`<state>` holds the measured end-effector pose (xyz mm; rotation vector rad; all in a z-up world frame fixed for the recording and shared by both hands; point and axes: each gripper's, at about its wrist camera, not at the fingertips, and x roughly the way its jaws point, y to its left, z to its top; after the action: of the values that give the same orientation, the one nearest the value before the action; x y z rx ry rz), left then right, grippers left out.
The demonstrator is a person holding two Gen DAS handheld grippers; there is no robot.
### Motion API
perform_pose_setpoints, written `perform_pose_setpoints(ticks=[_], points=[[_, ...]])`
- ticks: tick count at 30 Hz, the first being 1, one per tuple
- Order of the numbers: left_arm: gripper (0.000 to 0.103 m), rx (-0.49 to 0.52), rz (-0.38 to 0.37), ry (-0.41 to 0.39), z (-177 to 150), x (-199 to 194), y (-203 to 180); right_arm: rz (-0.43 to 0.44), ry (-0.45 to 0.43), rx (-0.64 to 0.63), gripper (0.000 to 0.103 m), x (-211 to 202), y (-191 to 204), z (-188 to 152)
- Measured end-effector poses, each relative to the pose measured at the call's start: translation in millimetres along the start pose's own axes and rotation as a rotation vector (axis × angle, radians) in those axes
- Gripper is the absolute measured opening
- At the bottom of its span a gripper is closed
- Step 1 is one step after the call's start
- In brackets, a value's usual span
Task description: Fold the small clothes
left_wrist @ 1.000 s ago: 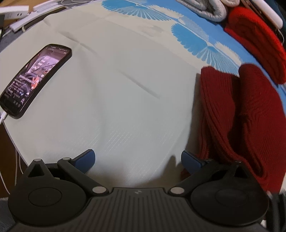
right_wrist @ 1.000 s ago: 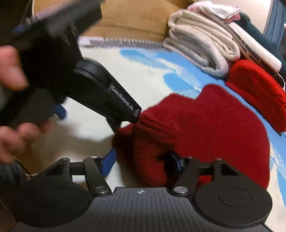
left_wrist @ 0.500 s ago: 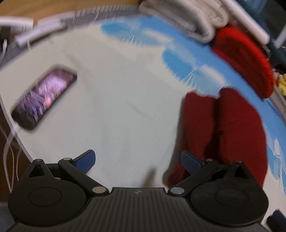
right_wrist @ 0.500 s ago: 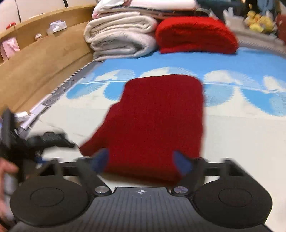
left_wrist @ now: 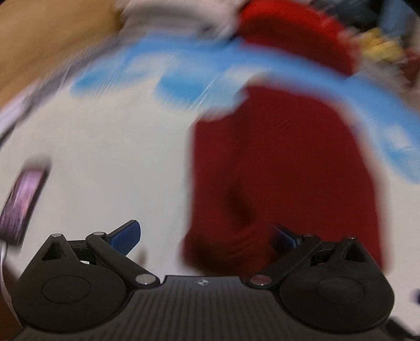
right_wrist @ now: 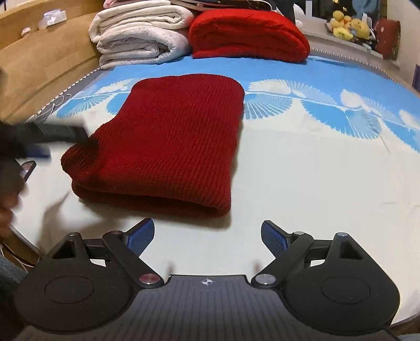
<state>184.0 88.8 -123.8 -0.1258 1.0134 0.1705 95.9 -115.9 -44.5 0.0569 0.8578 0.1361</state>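
Released since a second ago — right hand-held gripper (right_wrist: 207,237) gapes before folded sweater (right_wrist: 168,139).

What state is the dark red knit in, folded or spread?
Folded. The dark red knit lies doubled on the bedsheet, two layers showing at its near edge; right gripper is open and clear of it.

In front of you lies a dark red ribbed knit garment (right_wrist: 168,141) on a pale bedsheet (right_wrist: 302,183) printed with bright blue fan-shaped leaves. Behind it you have cream-white folded blankets (right_wrist: 139,34), a brighter red knit (right_wrist: 246,34) and yellow plush toys (right_wrist: 346,25).
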Motion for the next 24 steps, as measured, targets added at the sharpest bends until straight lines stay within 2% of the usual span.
perform_pose_setpoints(ticks=[3, 6, 11, 13, 17, 19, 24], points=[[0.103, -0.185, -0.126, 0.090, -5, 18, 37, -0.005, -0.017, -0.013, 0.090, -6, -7, -1], [0.103, -0.223, -0.185, 0.094, -14, 17, 55, -0.016, -0.034, -0.021, 0.090, -9, -22, 3], [0.103, -0.231, -0.189, 0.065, -18, 11, 52, -0.001, -0.049, 0.080, 0.091, -6, -55, 12], [0.103, -0.244, -0.198, 0.056, -19, 3, 53, 0.038, -0.052, 0.108, 0.091, -2, -65, 14], [0.103, -0.247, -0.222, -0.011, -18, -21, 49, 0.138, -0.050, 0.153, 0.093, 12, -74, 20], [0.103, -0.249, -0.222, -0.007, -12, -16, 42, 0.180, -0.030, 0.198, 0.093, 24, -80, 26], [0.103, -0.301, -0.248, 0.037, -4, -5, 35, 0.216, 0.002, 0.327, 0.093, 49, -92, 41]])
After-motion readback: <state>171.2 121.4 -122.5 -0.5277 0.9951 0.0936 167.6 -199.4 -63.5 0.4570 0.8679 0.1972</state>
